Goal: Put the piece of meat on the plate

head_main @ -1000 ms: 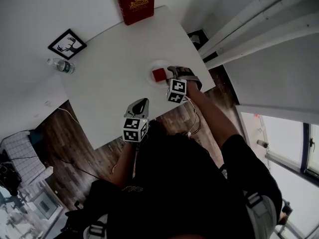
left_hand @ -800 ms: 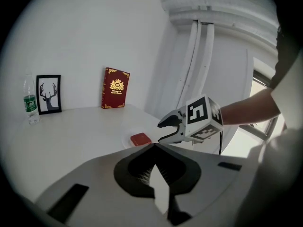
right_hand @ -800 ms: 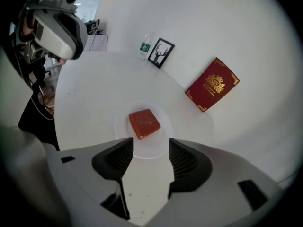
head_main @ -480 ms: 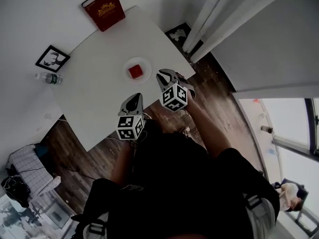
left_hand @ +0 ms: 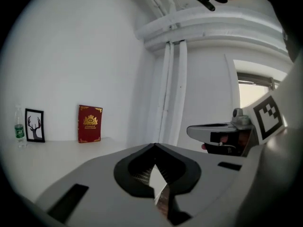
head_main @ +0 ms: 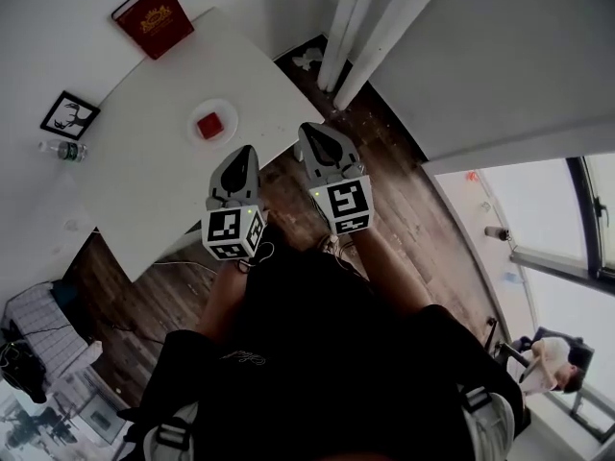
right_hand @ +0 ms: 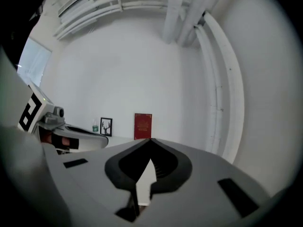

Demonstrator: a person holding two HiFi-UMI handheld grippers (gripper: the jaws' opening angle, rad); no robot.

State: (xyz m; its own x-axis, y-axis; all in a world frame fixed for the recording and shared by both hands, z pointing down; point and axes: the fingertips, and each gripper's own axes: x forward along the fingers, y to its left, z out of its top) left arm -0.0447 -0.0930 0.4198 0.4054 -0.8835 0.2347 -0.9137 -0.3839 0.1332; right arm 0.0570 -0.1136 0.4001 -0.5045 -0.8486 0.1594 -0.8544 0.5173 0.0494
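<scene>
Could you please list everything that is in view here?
table: one, white, upper left of head view
plate: one, white, on the table
meat: one piece, red, on the plate
book: one, red, upright at the table's far end
picture: one, black-framed, against the wall left of the book
bottle: one, clear, beside the picture
pipes: several, white, on the wall
floor: dark wood, below the table
left gripper: one, grey, shut, empty
right gripper: one, grey, shut, empty, beside the left
</scene>
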